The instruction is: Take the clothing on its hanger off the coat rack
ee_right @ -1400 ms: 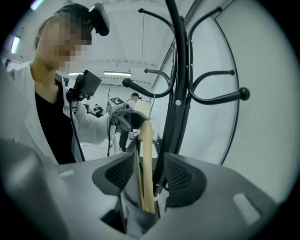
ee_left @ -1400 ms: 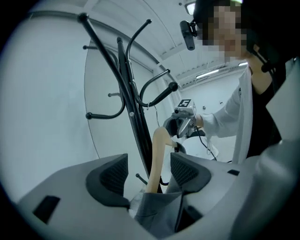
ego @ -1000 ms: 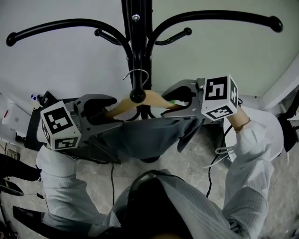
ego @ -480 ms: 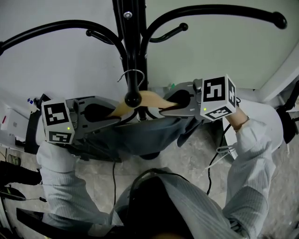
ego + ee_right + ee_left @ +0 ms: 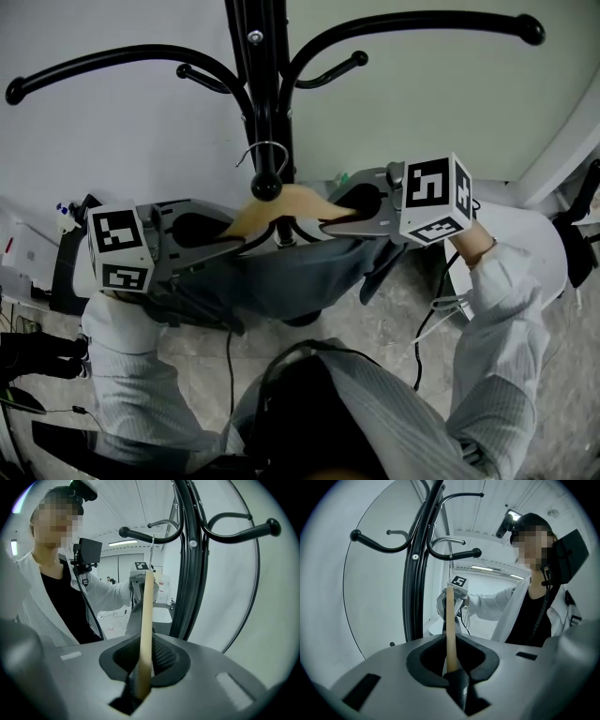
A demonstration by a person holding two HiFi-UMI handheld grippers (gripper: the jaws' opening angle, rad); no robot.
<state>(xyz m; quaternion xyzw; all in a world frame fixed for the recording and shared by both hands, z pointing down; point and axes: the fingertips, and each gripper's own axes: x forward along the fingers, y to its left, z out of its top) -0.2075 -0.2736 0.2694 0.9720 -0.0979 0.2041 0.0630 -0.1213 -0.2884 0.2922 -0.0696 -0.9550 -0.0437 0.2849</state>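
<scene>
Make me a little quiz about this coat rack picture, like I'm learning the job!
1. True or false: the wooden hanger hangs on the coat rack.
2. What colour is the clothing on it?
3. Which hand-held gripper pinches the hanger? A left only, B right only, C both.
Key: 1 true. 2 grey. 3 C: the left hand-held gripper and the right hand-held gripper have just been closing, each on one end.

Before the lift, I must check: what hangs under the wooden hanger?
Grey clothing hangs under the wooden hanger. The hanger's underside cannot be seen, because the cloth covers it.
</scene>
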